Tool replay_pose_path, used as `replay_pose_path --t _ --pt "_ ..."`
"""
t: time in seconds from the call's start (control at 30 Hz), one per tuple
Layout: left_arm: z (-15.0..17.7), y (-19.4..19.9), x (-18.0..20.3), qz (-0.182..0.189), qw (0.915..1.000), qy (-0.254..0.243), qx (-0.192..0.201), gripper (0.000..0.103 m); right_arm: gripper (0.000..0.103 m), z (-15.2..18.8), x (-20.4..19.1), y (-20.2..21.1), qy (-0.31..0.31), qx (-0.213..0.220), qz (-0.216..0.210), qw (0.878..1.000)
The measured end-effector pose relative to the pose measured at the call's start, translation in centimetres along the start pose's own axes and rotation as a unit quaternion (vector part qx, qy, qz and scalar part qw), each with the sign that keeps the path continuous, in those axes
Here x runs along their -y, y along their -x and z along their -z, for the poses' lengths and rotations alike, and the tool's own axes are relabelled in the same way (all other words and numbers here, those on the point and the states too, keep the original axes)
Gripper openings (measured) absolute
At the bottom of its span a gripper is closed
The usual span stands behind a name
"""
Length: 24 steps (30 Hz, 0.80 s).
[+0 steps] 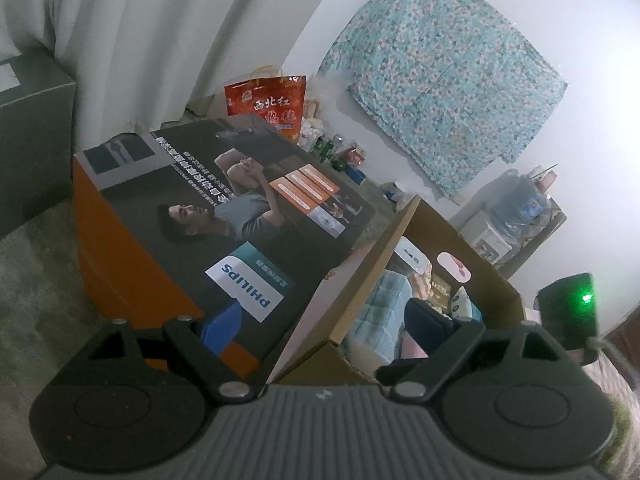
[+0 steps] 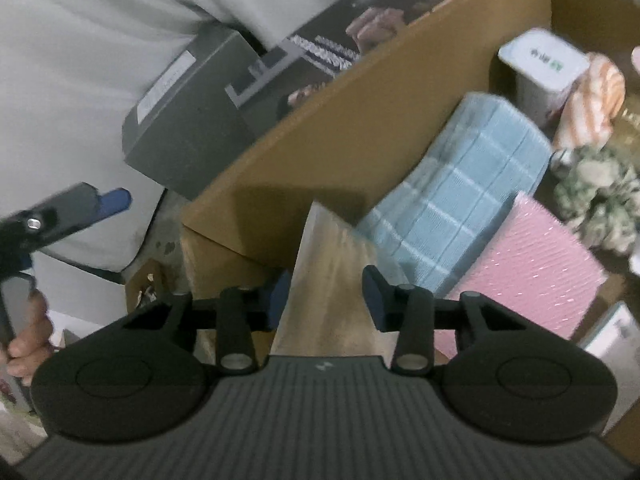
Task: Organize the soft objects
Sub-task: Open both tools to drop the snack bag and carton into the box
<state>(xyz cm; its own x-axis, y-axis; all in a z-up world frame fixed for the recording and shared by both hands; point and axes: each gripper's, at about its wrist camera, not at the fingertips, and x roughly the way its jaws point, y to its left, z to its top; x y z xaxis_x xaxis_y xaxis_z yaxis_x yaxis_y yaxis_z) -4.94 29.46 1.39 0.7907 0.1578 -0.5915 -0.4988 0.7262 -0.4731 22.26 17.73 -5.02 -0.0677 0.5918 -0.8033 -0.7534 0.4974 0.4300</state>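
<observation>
An open cardboard box (image 2: 360, 120) holds soft things: a folded blue checked towel (image 2: 452, 196), a pink ribbed cloth (image 2: 532, 264), an orange-striped cloth (image 2: 592, 96), a green-patterned bundle (image 2: 604, 196) and a white tissue pack (image 2: 544, 64). My right gripper (image 2: 326, 300) is over the box's near corner, shut on a beige folded cloth (image 2: 332, 280). My left gripper (image 1: 324, 324) is open and empty, above the box's left wall (image 1: 360, 280); it also shows in the right wrist view (image 2: 68, 204). The blue towel (image 1: 380, 304) shows in the left view too.
A large Philips carton (image 1: 224, 220) lies left of the cardboard box. A grey case (image 2: 188, 120) stands beside it. A red bag (image 1: 272, 104), bottles, a water dispenser (image 1: 508, 220) and a floral cloth (image 1: 448, 80) line the far wall.
</observation>
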Motion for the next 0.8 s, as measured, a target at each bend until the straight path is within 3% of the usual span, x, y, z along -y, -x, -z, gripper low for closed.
replay_pose_path --t 0.1,0.27,0.43,0.63,0.73,0.8 --pt "0.1 -0.1 0.0 -0.001 1.0000 0.000 -0.001 0.090 0.037 0.2 0.6 -1.8 -0.029 -0.019 -0.023 0.999" --pt "0.2 0.0 0.1 -0.001 1.0000 -0.002 0.001 0.090 0.039 0.4 0.2 -1.3 -0.036 -0.004 -0.037 0.999" --pt "0.3 0.4 0.7 0.005 0.9999 -0.008 0.004 0.090 0.041 0.5 0.9 2.7 -0.056 0.051 -0.055 0.996" --pt "0.6 0.8 2.3 0.020 0.9995 -0.026 0.001 0.091 0.057 3.4 2.8 9.9 -0.096 0.133 -0.083 0.983" --pt "0.9 0.7 3.1 0.025 0.9991 -0.034 0.000 0.092 0.062 5.2 3.7 11.0 -0.119 0.122 -0.069 0.983" --pt "1.1 0.7 3.6 0.027 0.9990 -0.035 -0.002 0.092 0.062 6.0 4.2 10.3 -0.147 0.081 -0.052 0.984"
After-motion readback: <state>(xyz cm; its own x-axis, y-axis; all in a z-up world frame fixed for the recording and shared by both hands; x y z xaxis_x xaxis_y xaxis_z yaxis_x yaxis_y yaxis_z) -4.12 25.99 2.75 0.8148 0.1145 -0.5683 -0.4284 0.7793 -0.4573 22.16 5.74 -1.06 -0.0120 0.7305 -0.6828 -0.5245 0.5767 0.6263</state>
